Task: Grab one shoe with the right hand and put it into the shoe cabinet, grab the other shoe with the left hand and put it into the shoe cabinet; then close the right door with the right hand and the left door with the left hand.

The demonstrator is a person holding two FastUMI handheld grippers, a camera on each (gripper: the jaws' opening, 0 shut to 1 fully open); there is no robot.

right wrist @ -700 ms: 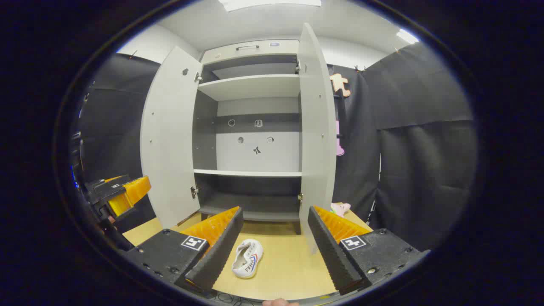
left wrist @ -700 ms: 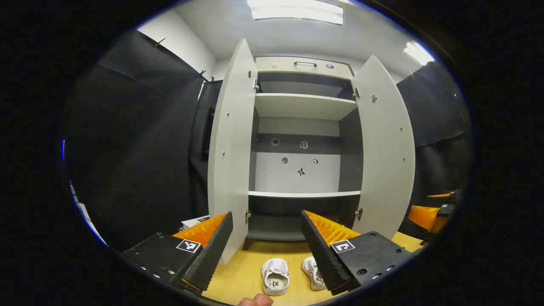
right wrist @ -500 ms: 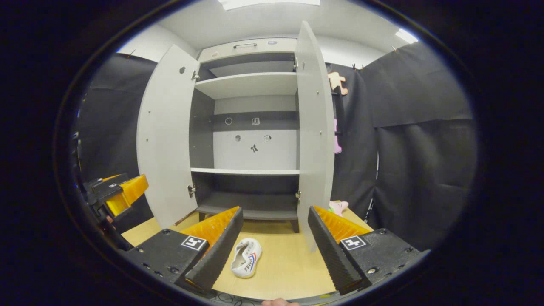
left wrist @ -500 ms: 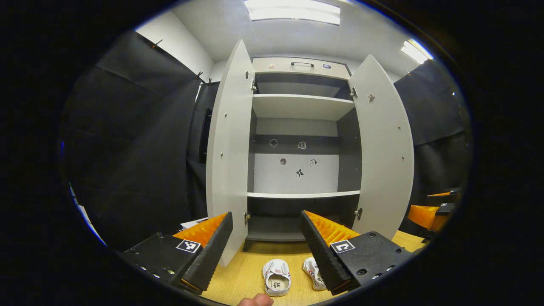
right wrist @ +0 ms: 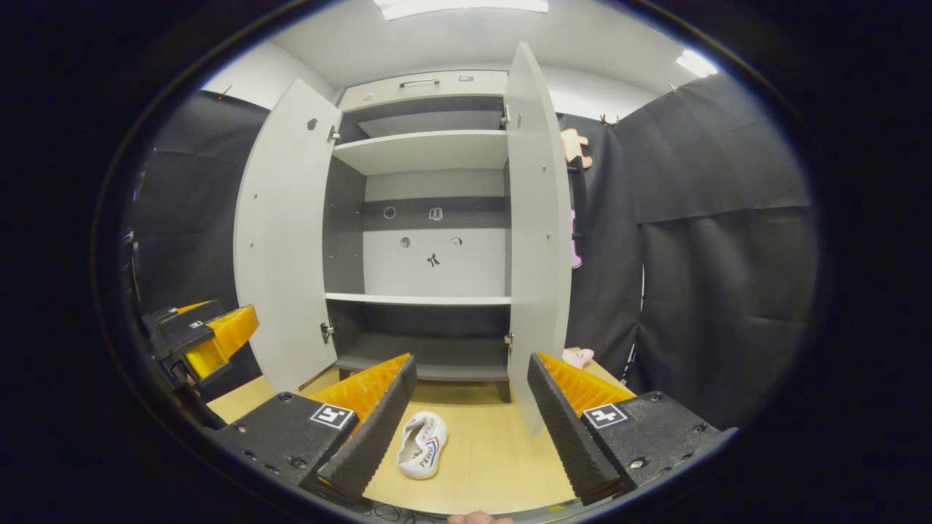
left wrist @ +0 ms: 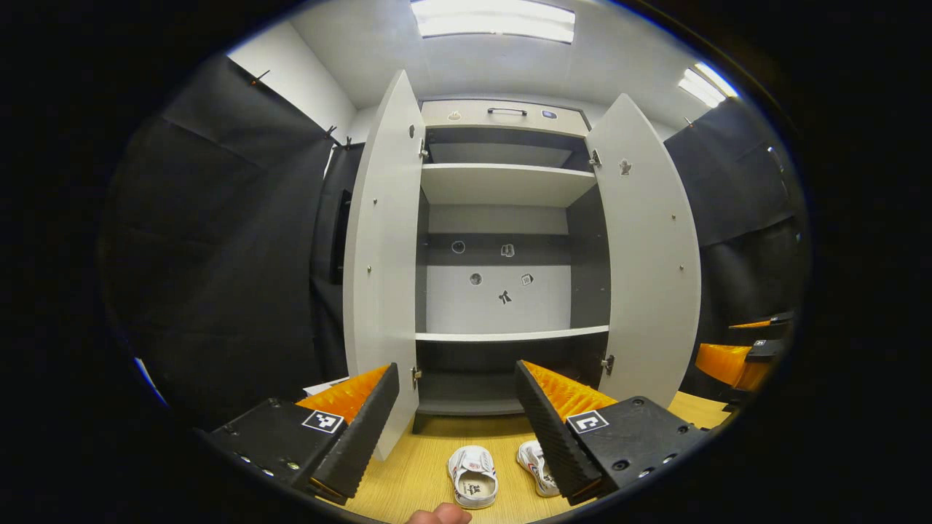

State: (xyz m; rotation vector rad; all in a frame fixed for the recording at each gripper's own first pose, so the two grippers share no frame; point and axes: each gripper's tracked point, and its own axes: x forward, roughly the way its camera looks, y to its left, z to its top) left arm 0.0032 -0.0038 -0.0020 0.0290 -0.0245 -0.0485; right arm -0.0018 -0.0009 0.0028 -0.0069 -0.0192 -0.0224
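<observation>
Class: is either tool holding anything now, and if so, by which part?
Nothing is held. Left tool and right tool are open; both shoes lie on the floor.

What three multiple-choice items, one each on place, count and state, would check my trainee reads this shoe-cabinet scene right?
1. Where are the shoes?
A. on the floor before the cabinet
B. on the middle shelf
C. in a gripper

2. How many shoes show in the left gripper view?
A. one
B. two
C. four

3. The cabinet doors are:
A. both shut
B. one shut
C. both open

Key: 1 A, they lie on the wooden floor; 2 B, a pair side by side; 3 C, left door and right door swing outward.
</observation>
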